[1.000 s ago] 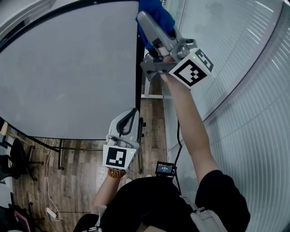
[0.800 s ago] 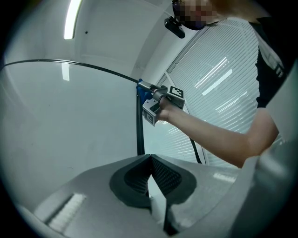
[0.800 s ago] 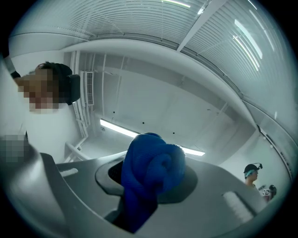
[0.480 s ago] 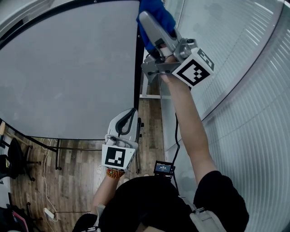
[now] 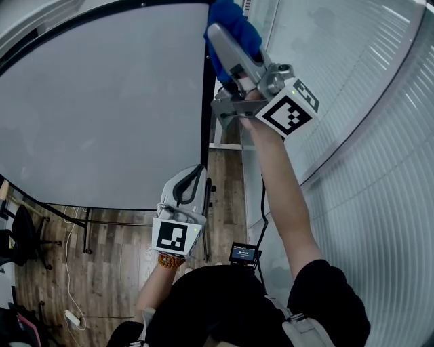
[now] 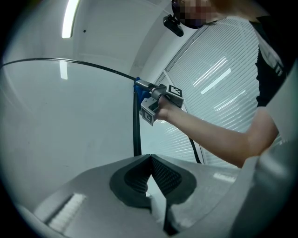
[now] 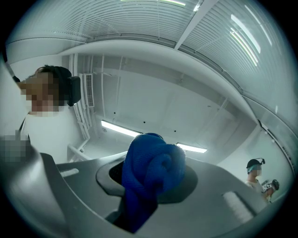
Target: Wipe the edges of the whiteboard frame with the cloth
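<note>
Now your right tongs [image 5: 218, 39] grip the blue cloth [image 5: 237, 19] at the top of the whiteboard's black frame edge [image 5: 204, 115], your left tongs [image 5: 197, 169] closed and empty, so the wipe likely calls for dragging downward.

Wood-plank floor [image 5: 115, 271], black office chair [image 5: 24, 237] at left, white slatted blinds [image 5: 380, 176] at right, 2 ceiling light strips [image 7: 120, 128].

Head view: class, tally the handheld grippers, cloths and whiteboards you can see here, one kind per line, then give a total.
Grey two-jaw grippers: 2 (left gripper, right gripper)
Blue fabric cloth: 1
White whiteboard with black frame: 1
Total: 4
</note>
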`<control>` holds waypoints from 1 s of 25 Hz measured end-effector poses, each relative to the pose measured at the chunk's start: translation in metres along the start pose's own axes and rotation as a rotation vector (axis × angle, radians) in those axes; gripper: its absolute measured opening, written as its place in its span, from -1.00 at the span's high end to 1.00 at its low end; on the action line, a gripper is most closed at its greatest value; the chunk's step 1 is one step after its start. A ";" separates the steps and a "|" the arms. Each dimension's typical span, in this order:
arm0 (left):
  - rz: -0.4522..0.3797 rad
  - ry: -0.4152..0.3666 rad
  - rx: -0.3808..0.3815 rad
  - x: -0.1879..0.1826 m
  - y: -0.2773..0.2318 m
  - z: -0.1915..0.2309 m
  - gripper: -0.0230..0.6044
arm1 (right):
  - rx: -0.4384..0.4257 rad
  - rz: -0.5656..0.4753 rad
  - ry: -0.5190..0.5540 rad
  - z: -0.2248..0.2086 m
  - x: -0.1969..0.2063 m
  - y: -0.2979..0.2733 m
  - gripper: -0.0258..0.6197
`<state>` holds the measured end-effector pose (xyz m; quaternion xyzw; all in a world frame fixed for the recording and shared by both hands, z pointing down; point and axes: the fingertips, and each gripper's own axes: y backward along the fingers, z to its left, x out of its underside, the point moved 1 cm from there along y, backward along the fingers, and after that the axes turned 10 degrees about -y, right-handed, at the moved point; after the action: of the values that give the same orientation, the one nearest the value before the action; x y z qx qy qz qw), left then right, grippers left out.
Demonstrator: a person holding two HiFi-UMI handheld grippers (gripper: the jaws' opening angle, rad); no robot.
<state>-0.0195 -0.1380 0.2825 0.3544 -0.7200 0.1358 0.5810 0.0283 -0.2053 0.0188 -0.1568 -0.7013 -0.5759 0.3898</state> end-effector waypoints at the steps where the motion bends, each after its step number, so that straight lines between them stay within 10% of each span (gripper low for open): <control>1: -0.002 0.000 0.003 0.000 0.000 -0.001 0.93 | 0.001 -0.002 -0.001 0.000 0.000 0.000 0.51; 25: 0.056 0.002 0.023 0.024 -0.004 -0.012 0.93 | 0.009 -0.006 -0.043 0.001 0.028 0.022 0.52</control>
<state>-0.0095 -0.1414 0.3072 0.3405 -0.7275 0.1605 0.5737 0.0249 -0.2044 0.0543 -0.1654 -0.7125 -0.5704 0.3736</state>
